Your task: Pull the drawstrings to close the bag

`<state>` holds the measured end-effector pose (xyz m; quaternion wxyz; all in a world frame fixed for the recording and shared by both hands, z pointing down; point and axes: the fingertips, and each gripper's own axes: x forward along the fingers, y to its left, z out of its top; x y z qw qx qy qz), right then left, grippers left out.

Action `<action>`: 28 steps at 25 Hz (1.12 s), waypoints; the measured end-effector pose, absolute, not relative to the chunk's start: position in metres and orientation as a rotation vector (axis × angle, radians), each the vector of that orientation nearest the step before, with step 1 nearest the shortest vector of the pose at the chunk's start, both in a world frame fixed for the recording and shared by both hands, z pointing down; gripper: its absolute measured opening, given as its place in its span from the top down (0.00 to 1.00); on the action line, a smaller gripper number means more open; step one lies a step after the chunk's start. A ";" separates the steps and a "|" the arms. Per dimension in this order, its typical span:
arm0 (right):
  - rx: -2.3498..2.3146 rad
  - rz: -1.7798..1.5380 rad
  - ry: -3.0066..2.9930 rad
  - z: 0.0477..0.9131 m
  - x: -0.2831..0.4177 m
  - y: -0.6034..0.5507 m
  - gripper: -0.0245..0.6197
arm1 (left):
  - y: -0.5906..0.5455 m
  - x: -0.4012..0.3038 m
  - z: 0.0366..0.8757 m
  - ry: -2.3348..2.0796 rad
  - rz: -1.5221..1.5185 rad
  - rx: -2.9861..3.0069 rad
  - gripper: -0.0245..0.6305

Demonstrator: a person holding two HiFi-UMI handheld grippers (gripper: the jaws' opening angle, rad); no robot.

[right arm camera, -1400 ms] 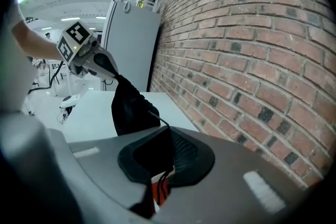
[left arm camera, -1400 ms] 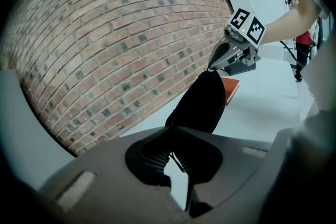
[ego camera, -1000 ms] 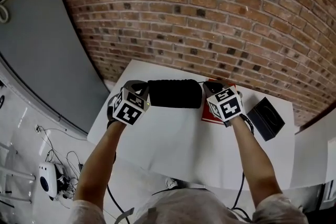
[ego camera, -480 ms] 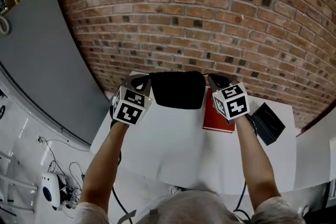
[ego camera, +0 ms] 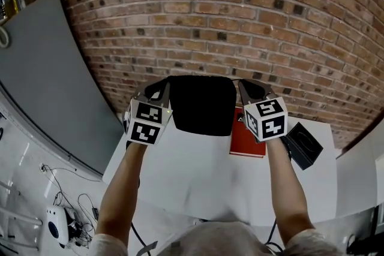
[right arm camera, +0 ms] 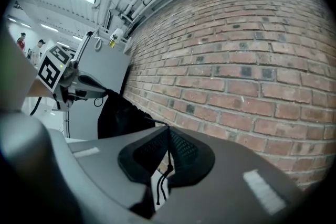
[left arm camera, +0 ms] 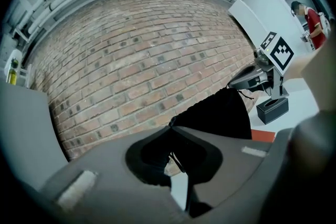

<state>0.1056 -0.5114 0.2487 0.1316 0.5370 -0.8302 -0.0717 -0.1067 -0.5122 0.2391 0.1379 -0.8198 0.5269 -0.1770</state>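
**Head view:** The left gripper [ego camera: 157, 89] and the right gripper [ego camera: 251, 89] are held level, with the black bag [ego camera: 201, 104] stretched between them. It seems to hang just above the far part of the white desk [ego camera: 192, 174]. A red book [ego camera: 247, 141] lies under the right gripper, and a black box [ego camera: 303, 144] sits just beside the book. A brick wall [ego camera: 240, 15] rises behind the desk. A grey panel [ego camera: 48, 69] leans at the left, and cables trail over the white floor [ego camera: 27, 159] below it.

**Left gripper view:** The fingers are pressed together on a thin black drawstring [left arm camera: 176, 161]. It runs up between them towards the bag's gathered top edge. The bag hangs beyond, with the other gripper at its far corner.

**Right gripper view:** These fingers are also fully closed. They pinch the other cord [right arm camera: 163, 171], whose loose end curls below them. The bag hangs further along the wall, and a bright ceiling with strip lights shows overhead.

I judge the step in hand to be the pull itself: both cords are caught and the mouth looks partly gathered. The next move calls for drawing the two grippers steadily apart without loosening either pinch, until the opening bunches shut.
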 end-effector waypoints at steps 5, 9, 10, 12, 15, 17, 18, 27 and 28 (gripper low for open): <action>1.611 -0.250 -2.424 0.232 0.108 -0.509 0.95 | -0.508 -0.105 0.219 1.551 -0.430 -2.335 0.95; 1.628 -0.263 -2.435 0.226 0.111 -0.507 0.95 | -0.505 -0.104 0.214 1.554 -0.414 -2.323 0.95; 1.632 -0.268 -2.437 0.225 0.111 -0.506 0.95 | -0.505 -0.104 0.214 1.556 -0.413 -2.321 0.95; 1.636 -0.281 -2.438 0.224 0.111 -0.505 0.95 | -0.505 -0.104 0.214 1.564 -0.406 -2.327 0.95; 1.635 -0.283 -2.440 0.224 0.113 -0.505 0.95 | -0.504 -0.105 0.217 1.574 -0.394 -2.358 0.95; 1.644 -0.278 -2.443 0.223 0.116 -0.505 0.95 | -0.504 -0.105 0.218 1.574 -0.392 -2.369 0.95; 1.651 -0.277 -2.444 0.222 0.116 -0.504 0.95 | -0.503 -0.105 0.218 1.575 -0.391 -2.372 0.95; 1.678 -0.259 -2.452 0.221 0.118 -0.502 0.95 | -0.499 -0.108 0.220 1.576 -0.382 -2.382 0.95; 1.687 -0.257 -2.449 0.220 0.119 -0.502 0.95 | -0.498 -0.109 0.219 1.578 -0.385 -2.374 0.95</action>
